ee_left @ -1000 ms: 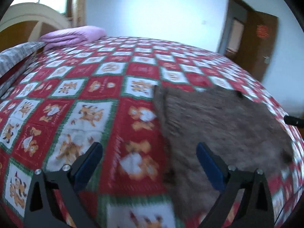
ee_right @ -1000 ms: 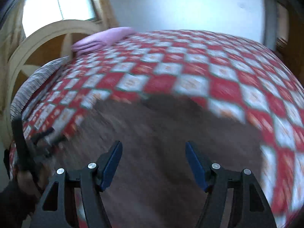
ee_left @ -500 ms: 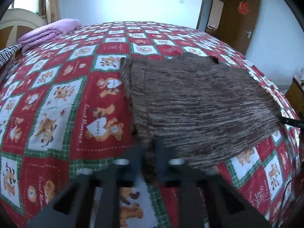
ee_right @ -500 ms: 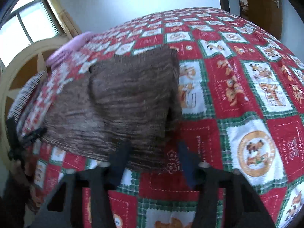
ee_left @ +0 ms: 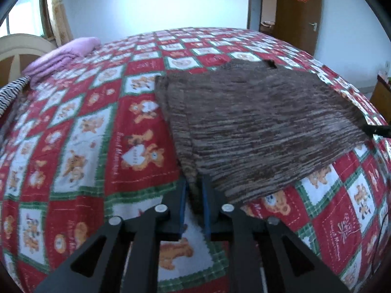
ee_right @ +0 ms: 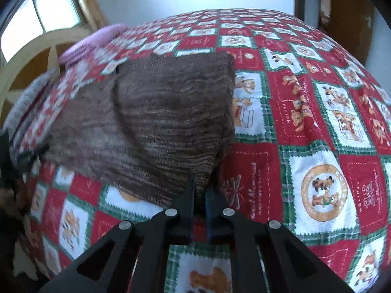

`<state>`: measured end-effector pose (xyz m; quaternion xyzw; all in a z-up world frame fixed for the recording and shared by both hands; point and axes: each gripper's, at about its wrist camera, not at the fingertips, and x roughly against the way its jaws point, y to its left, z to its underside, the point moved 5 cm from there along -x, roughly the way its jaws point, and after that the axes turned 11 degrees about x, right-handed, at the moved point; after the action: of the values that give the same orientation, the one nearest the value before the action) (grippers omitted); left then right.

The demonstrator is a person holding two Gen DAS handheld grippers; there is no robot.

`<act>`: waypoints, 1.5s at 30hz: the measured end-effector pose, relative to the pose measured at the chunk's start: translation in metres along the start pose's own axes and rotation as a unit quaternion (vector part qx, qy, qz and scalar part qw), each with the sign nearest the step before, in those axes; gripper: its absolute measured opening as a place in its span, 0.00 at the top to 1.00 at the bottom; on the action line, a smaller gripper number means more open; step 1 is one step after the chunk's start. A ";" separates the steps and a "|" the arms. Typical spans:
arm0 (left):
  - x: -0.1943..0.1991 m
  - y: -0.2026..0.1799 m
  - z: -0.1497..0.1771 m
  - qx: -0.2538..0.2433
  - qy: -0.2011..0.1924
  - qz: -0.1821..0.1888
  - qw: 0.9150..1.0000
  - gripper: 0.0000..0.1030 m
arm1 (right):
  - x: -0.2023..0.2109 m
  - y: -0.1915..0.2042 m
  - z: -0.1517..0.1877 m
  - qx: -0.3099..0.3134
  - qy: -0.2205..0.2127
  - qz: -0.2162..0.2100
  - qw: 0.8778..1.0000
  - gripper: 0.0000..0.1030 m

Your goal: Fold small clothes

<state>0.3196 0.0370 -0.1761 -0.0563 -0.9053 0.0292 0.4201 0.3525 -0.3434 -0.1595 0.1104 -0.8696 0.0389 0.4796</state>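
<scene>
A brown knitted garment (ee_left: 264, 127) lies flat on the red and white teddy-bear bedspread (ee_left: 85, 134). My left gripper (ee_left: 194, 185) has the garment's near left corner between its blue pads, which press on it; the jaws are opening slightly. In the right wrist view the same garment (ee_right: 166, 112) comes to a point at its near right corner. My right gripper (ee_right: 200, 190) pinches that corner, its jaws still closing. The corner bunches up a little there. A dark tip of the right gripper (ee_left: 377, 130) shows at the garment's right edge in the left wrist view.
A folded pink blanket (ee_left: 66, 56) and a striped cloth (ee_left: 12, 90) lie at the bed's far left by the curved headboard (ee_right: 31, 58). A brown door (ee_left: 300, 12) stands beyond the bed at the right. The bedspread falls away at the near edge.
Both grippers stood wide open above the bed a second ago. They have since come down to the garment's two near corners and closed on them.
</scene>
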 end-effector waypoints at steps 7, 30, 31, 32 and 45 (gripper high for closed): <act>0.008 0.005 -0.030 -0.005 -0.064 -0.044 0.997 0.42 | 0.021 0.041 -0.058 0.042 -0.070 0.015 0.997 0.44; -0.034 0.019 -0.021 0.058 -0.013 -0.033 0.998 0.18 | -0.152 0.126 -0.191 0.056 -0.017 0.007 0.998 0.70; -0.035 0.019 -0.021 0.060 -0.012 -0.031 0.998 0.18 | -0.146 0.127 -0.189 0.058 -0.020 0.006 0.998 0.69; -0.035 0.019 -0.021 0.061 -0.011 -0.032 0.998 0.18 | -0.141 0.130 -0.187 0.063 -0.023 0.004 0.998 0.69; -0.034 0.022 -0.022 0.049 -0.025 -0.093 0.994 0.07 | -0.166 0.195 -0.186 0.169 0.009 0.003 0.986 0.67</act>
<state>0.3594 0.0545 -0.1901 0.0494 -0.9141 0.0363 0.4008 0.5467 -0.0956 -0.1925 0.1866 -0.8468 0.1874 0.4615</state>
